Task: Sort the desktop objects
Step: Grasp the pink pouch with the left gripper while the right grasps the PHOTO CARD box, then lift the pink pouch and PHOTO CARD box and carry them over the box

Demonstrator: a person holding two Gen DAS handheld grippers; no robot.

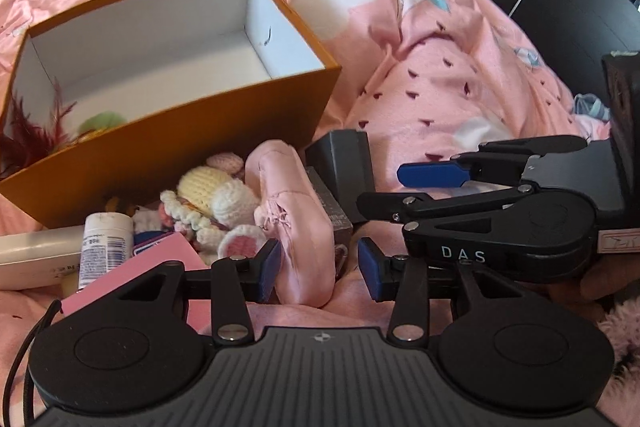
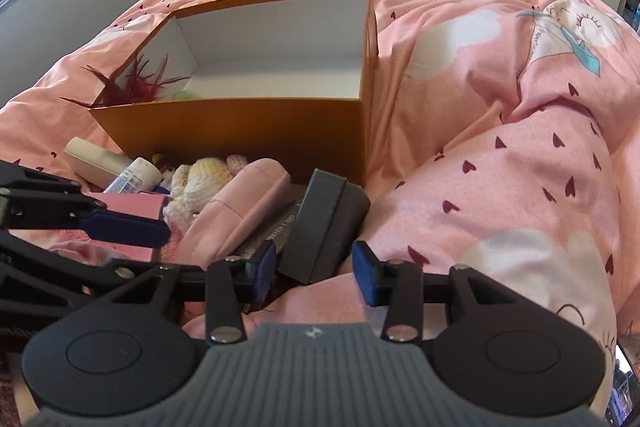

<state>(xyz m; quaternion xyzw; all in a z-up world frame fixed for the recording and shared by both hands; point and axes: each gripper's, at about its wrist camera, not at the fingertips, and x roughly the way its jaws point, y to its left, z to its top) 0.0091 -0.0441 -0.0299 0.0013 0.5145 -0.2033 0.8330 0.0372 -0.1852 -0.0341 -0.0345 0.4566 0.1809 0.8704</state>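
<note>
**Two open grippers poised over a pile of clutter beside an orange box**

The left gripper [image 1: 319,269] is sitting low over the pink bedspread [image 1: 440,87] with its blue-padded fingers spread wide; a pink satin ballet shoe [image 1: 294,223] is lying between them, close against the left pad [image 1: 267,269], but the jaws are not closing on it. The right gripper [image 2: 314,273] is likewise gaping open and holding nothing — a dark grey box [image 2: 326,227] is resting just ahead of the gap, tilted against the pile.

In the left wrist view the right gripper is reaching in from the right edge, its fingers parted above the bedspread. In the right wrist view the left gripper's blue finger is coming in from the left, over a pink flat box [image 2: 128,205].

The task's things are lying in a heap in front of the orange cardboard box [image 1: 168,147]: a crocheted bunny toy [image 1: 216,203] in cream and pink, a white bottle with blue print [image 1: 105,247], a cream-coloured tube [image 1: 36,253], the pink flat box, the ballet shoe and the dark grey box. Under the shoe, a dark card lettered "PHOTO CARD" [image 2: 276,231] is showing.

The orange box is standing open, white inside. Dark red feathers [image 2: 132,87] are sticking up at its near left corner, and something pale green [image 2: 186,94] is lying on its floor beside them.
</note>
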